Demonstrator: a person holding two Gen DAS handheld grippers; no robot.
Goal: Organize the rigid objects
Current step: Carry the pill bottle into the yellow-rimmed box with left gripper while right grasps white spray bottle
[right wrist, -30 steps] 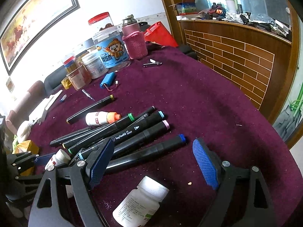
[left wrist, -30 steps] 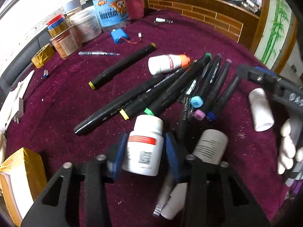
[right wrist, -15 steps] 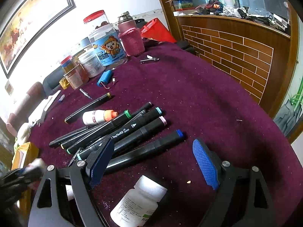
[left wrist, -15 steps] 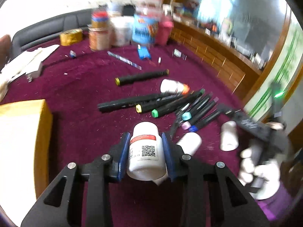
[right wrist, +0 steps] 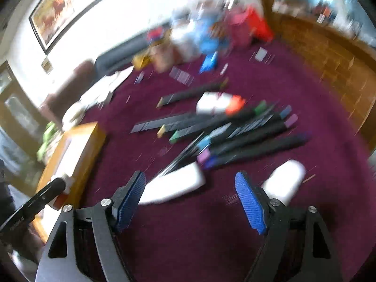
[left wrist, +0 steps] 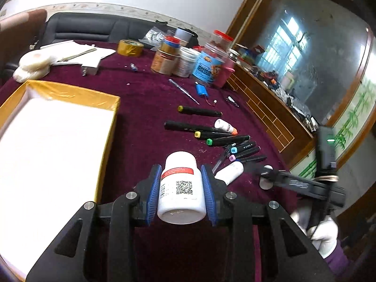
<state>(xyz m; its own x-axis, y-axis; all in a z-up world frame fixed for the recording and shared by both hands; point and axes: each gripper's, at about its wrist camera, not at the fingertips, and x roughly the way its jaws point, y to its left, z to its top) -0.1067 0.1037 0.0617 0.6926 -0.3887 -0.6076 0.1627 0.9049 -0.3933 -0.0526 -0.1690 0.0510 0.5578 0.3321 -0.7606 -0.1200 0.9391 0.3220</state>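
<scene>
My left gripper is shut on a white pill bottle with a red band and a QR label, held above the maroon cloth just right of a yellow-rimmed box with a white inside. The right wrist view is blurred. There my right gripper hangs over the cloth, its jaws closing with the pads pressing on nothing. One white bottle lies just beyond its left finger, another beyond its right finger. Several black markers with coloured caps and a small orange-capped bottle lie farther out.
Jars and tins crowd the table's far side, with a tape roll, papers and a blue battery pack. The same markers lie right of my left gripper. A gloved hand holds the right gripper beside a wooden ledge.
My left gripper closed on the pill bottle, lifted it and swung left until the box came into view. My right gripper moved over the lying white bottles and its jaws narrowed.
</scene>
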